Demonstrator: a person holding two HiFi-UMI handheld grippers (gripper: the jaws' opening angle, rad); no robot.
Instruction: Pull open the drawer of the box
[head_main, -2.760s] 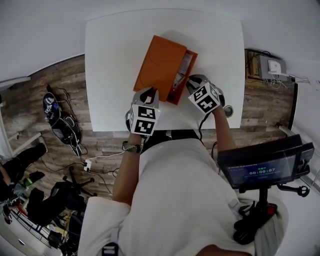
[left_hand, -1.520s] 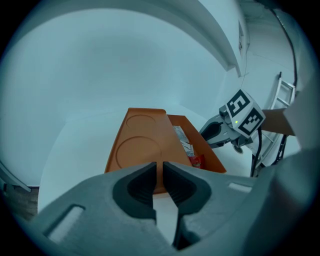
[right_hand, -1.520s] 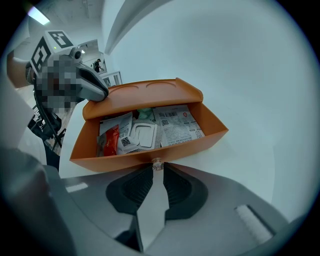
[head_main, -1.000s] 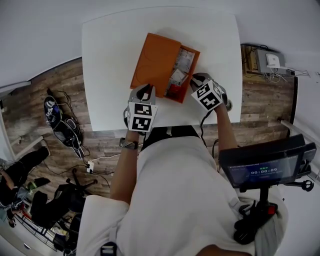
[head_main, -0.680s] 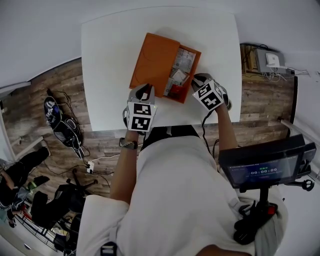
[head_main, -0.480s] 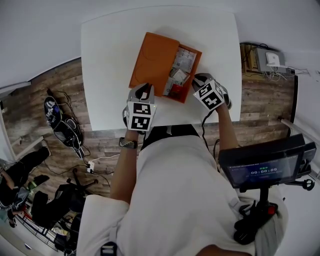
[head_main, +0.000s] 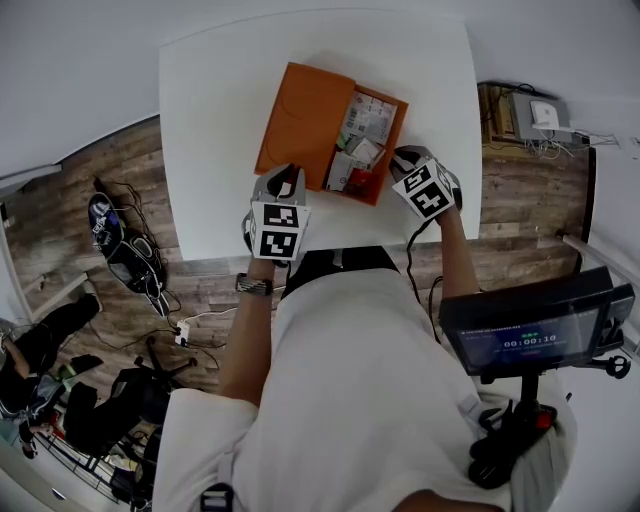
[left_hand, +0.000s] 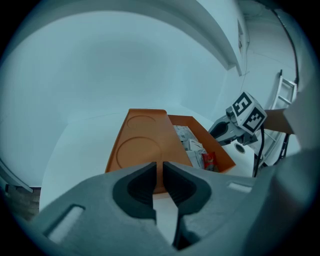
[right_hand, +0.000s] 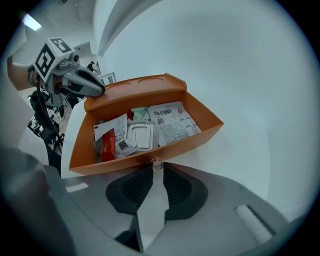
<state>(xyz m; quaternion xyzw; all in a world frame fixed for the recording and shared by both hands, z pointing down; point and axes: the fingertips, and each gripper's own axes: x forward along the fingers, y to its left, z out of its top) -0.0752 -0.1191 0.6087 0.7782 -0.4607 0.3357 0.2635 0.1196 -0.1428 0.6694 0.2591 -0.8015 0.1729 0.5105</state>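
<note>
drawer (right_hand: 190, 139): pulled out to frame right of orange box (head_main: 305, 125); long axis near-vertical
right gripper (right_hand: 156, 169): clamped on drawer knob (right_hand: 156, 163)
left gripper (left_hand: 159, 172): fingers nearly together, nothing held

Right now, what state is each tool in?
Left tool: shut, nothing between its jaws.
Right tool: shut on the drawer knob.

orange box (head_main: 300, 115) with orange drawer (right_hand: 190, 137) on a white table (head_main: 215, 150), red packet (right_hand: 107, 145) inside.
</note>
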